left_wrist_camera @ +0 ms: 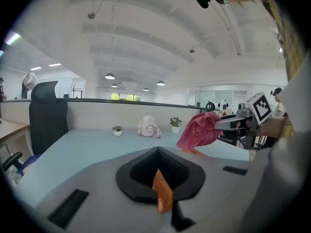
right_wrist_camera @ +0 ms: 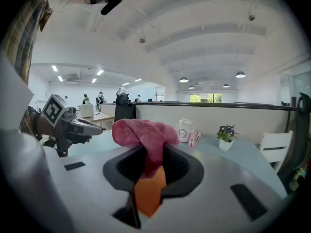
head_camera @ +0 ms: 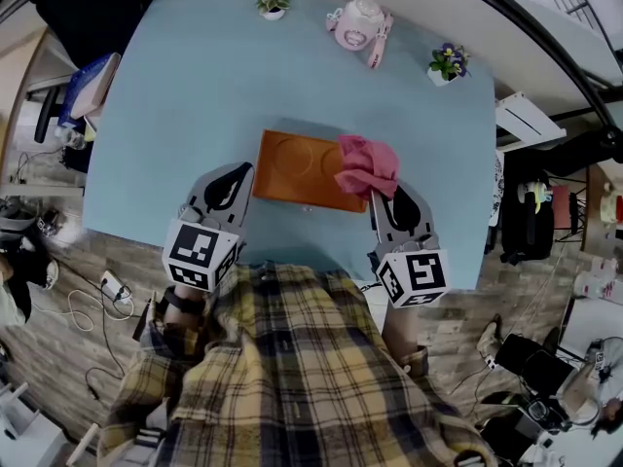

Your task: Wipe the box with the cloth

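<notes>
Pink cloth [head_camera: 367, 166] clamped in right gripper [head_camera: 378, 195], over orange box [head_camera: 292, 168].

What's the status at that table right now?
Left tool shut on box edge. Right tool shut on cloth, bunched over box's right end. Nothing in the way.

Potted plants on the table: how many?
2. A green plant in a white pot at the far edge, left of the pink toy kettle; a purple-flowered plant in a white pot near the far right corner.
</notes>
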`<state>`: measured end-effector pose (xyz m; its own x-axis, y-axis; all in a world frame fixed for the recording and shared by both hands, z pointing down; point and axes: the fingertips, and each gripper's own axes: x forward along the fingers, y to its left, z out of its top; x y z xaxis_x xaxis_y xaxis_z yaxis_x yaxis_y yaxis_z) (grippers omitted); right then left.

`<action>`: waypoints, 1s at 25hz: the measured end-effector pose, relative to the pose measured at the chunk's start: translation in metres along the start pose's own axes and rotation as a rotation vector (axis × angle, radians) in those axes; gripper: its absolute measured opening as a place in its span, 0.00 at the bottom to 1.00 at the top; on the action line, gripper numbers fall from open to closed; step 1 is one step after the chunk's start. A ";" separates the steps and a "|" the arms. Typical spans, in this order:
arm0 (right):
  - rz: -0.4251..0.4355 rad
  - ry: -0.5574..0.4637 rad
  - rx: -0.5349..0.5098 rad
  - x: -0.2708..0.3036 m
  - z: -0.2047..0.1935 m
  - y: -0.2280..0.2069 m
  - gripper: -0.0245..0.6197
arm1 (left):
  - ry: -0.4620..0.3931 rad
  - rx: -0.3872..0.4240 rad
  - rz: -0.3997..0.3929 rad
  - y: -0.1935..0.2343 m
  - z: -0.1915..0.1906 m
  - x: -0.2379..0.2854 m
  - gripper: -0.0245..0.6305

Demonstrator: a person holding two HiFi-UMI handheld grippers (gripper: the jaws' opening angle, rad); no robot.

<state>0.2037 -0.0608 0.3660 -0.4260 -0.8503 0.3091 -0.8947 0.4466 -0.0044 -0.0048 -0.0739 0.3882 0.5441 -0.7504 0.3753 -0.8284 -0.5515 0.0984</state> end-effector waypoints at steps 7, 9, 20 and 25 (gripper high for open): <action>0.001 0.000 0.002 0.001 0.000 -0.001 0.17 | 0.004 0.001 0.008 0.001 -0.002 -0.001 0.02; 0.002 0.001 -0.001 0.000 0.000 0.000 0.17 | 0.003 0.000 0.010 0.001 -0.001 -0.001 0.02; 0.005 0.008 -0.007 0.002 -0.001 0.000 0.17 | 0.002 0.003 0.018 0.003 -0.001 -0.002 0.02; 0.005 0.010 0.005 0.001 -0.003 0.002 0.17 | -0.001 0.004 0.015 0.002 -0.002 -0.004 0.02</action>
<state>0.2023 -0.0597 0.3692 -0.4289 -0.8452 0.3187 -0.8933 0.4494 -0.0103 -0.0088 -0.0718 0.3889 0.5319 -0.7587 0.3760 -0.8358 -0.5417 0.0893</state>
